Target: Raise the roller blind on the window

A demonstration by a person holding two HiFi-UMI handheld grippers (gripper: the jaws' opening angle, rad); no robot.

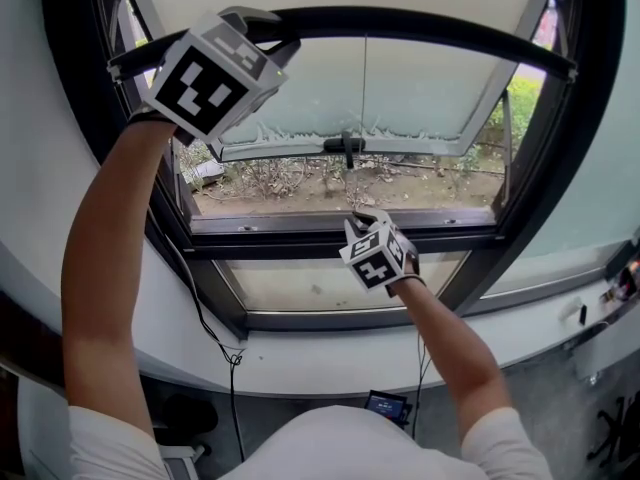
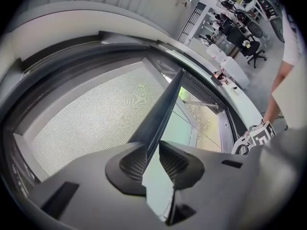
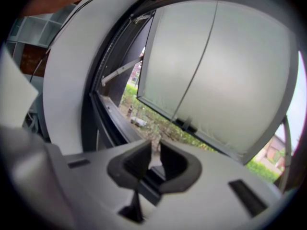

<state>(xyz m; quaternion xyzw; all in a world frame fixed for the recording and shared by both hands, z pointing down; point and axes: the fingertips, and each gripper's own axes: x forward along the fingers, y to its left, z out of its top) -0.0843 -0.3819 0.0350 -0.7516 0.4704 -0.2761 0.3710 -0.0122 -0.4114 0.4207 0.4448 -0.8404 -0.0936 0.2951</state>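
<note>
Right gripper: low, by the middle rail of the window frame; jaws slightly apart, nothing between them.
Left gripper: held high, clamped on the bottom bar near its left end.
Roller blind: across the frame's upper part. The mesh looks light and limp and the bar stiff and smooth, so the bar is probably the best hold.

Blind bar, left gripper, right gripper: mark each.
blind bar (image 1: 420, 25), head view, mid-span of the dark rail
left gripper (image 2: 152, 157), left gripper view, between its fingertips
right gripper (image 3: 153, 153), right gripper view, between its fingertips
</note>
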